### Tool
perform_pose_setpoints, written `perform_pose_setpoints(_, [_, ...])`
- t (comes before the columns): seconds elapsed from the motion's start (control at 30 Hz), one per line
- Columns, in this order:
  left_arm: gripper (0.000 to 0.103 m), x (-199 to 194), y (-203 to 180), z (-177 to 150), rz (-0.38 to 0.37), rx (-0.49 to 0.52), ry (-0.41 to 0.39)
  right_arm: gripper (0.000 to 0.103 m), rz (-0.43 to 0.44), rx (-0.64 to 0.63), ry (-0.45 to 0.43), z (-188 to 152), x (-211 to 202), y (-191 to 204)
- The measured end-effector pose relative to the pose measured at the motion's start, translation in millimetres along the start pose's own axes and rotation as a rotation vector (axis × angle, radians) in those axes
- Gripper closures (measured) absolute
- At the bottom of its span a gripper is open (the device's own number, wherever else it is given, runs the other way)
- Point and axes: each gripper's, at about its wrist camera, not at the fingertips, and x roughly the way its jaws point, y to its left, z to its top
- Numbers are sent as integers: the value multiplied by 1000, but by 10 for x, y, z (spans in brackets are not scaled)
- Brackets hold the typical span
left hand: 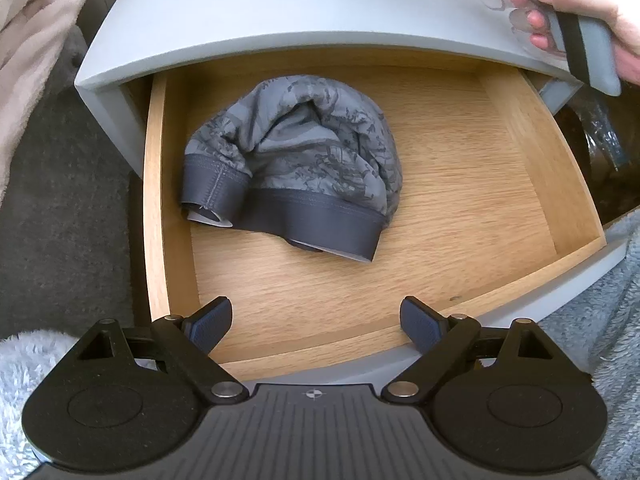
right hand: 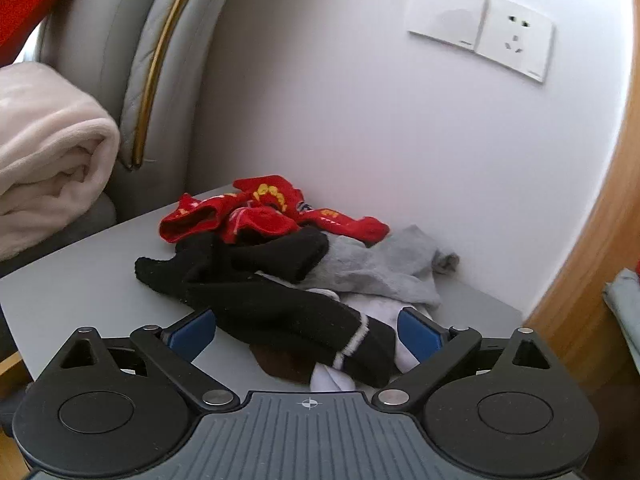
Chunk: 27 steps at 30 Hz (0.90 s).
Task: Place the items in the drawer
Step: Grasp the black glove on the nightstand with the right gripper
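Over the drawer's front edge, left tool: spread wide, nothing between its blue pads, poised above the bare wood of the near drawer floor.
Drawer: pulled out from the grey nightstand, light oak floor and walls in plain sight.
Drawer contents: one grey patterned garment with a dark waistband, bunched left of centre, resting on the floor and apart from all four walls.
Nightstand top: grey, overhanging the back of the drawer; edges of a dark and a white fabric show at its far side in the left wrist view.
Person's hand: upper right of the left wrist view, wrapped around a grey handle above the nightstand's right corner.
Right tool: spread wide, gripping nothing; its pads sit on either side of the near end of the pile.
Black sock: white stripes at the cuff, lying between the right tool's pads; contact with them cannot be told.
Pile on nightstand: white sock under the black one, grey sock behind, red printed garment farthest back, near the wall.
Surroundings: folded pale blanket and padded headboard at left; wall socket plate above the pile.
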Motion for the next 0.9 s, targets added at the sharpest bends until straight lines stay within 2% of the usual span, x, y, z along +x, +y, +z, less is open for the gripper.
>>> perform_pose_setpoints(0.2, [10,0,-6,0,1,6,-1,7,21,-164,-11,-5,93,274])
perform_pose_setpoints(0.4, [10,11,12,-7,-10,-6,-2,7,-28,-160,4,-11,257,314])
perform_pose_setpoints(0.47, [10,8,7,-10,-7,-2,-2,13,-44,-167,7,-14,279,322])
perform_pose_setpoints(0.53, [10,7,3,-10,-6,-1,-1,31,-38,-150,6,2,269,301])
perform_pose_setpoints(0.63, [10,6,1,-8,-5,-2,-1,49,-41,-157,-6,32,222,292])
perform_pose_setpoints(0.67, [10,3,3,-9,-4,-2,-2,52,-47,-171,-15,37,199,299])
perform_pose_setpoints(0.73, [10,0,1,-8,-3,-1,-2,73,-46,-180,-29,55,155,287])
perform_pose_setpoints(0.83, [10,0,1,-8,-4,-1,-2,84,-16,-155,-43,91,76,234])
perform_pose_setpoints(0.9, [10,0,1,-8,-4,-1,-2,87,5,-141,-54,112,20,203])
